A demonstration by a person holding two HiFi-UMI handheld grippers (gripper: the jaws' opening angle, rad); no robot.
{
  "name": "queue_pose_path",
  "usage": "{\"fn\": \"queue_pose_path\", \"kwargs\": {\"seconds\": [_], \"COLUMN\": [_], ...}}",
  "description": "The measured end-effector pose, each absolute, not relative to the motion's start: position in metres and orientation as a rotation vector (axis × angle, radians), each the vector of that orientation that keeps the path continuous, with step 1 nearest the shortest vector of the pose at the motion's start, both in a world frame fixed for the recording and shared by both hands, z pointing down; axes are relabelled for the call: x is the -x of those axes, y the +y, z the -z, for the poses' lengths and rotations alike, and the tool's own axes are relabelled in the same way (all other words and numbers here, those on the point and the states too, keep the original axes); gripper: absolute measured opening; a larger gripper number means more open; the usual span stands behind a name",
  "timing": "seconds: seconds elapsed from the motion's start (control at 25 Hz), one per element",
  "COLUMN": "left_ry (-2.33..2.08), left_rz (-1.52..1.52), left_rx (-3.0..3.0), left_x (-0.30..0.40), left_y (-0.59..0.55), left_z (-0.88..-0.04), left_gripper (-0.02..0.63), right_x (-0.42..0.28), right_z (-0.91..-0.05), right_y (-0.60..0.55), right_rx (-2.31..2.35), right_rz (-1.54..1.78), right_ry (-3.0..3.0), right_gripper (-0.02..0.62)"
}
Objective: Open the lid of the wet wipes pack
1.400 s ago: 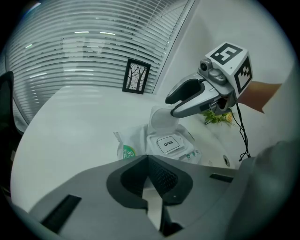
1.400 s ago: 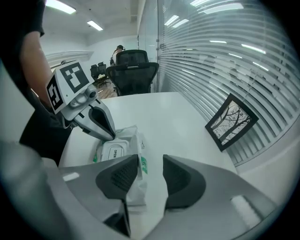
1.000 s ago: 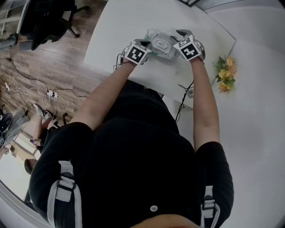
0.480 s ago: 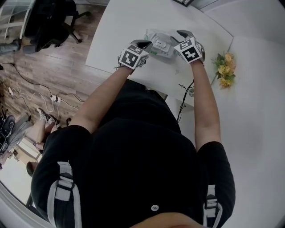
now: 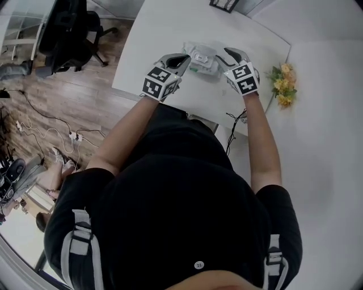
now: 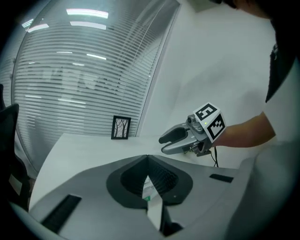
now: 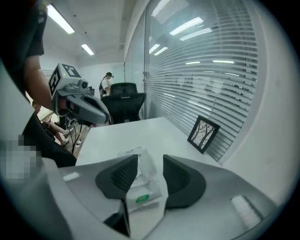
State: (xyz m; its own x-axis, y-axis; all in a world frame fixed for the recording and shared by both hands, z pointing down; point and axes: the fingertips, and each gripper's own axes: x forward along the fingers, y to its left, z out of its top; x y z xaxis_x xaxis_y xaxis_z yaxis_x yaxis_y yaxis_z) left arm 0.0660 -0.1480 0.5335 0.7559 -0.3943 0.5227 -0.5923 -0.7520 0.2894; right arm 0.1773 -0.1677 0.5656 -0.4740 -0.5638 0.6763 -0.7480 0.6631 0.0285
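Observation:
The wet wipes pack lies flat on the white table, clear wrap with a white rectangular lid on top. Whether the lid is open I cannot tell. My left gripper hangs above the pack's left end, its jaws shut with nothing held. In the left gripper view only a sliver of the pack shows under the meeting pads. My right gripper hovers over the pack's right end, open. The pack with its green label lies on the table below the right gripper's gap, untouched.
Yellow flowers lie off the table's right edge. A small framed tree picture stands at the far edge by the blinds. A black office chair and floor cables are left. A cable hangs at the near table edge.
Both grippers have lifted off the pack and drawn slightly back toward me. The pack stays on the table.

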Motion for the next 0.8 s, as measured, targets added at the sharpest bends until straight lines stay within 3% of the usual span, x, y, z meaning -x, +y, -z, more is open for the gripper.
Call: {"fn": "queue_pose_path", "kwargs": {"seconds": [0.24,0.8], "left_ry": [-0.751,-0.715], "left_rz": [-0.481,-0.185], "left_rx": [-2.662,-2.913], "left_x": [-0.067,-0.09], "left_y": [-0.136,-0.103], "left_z": [-0.475,-0.357], "left_gripper": [0.008,0.008], "right_x": [-0.168,-0.159], "right_z": [-0.501,-0.356], "right_y": [-0.135,-0.086], "right_rx": [-1.136,-1.385], "right_rz": [-0.367,-0.216], "right_ry": [-2.374,-2.705], "right_gripper": [0.176,0.021]}}
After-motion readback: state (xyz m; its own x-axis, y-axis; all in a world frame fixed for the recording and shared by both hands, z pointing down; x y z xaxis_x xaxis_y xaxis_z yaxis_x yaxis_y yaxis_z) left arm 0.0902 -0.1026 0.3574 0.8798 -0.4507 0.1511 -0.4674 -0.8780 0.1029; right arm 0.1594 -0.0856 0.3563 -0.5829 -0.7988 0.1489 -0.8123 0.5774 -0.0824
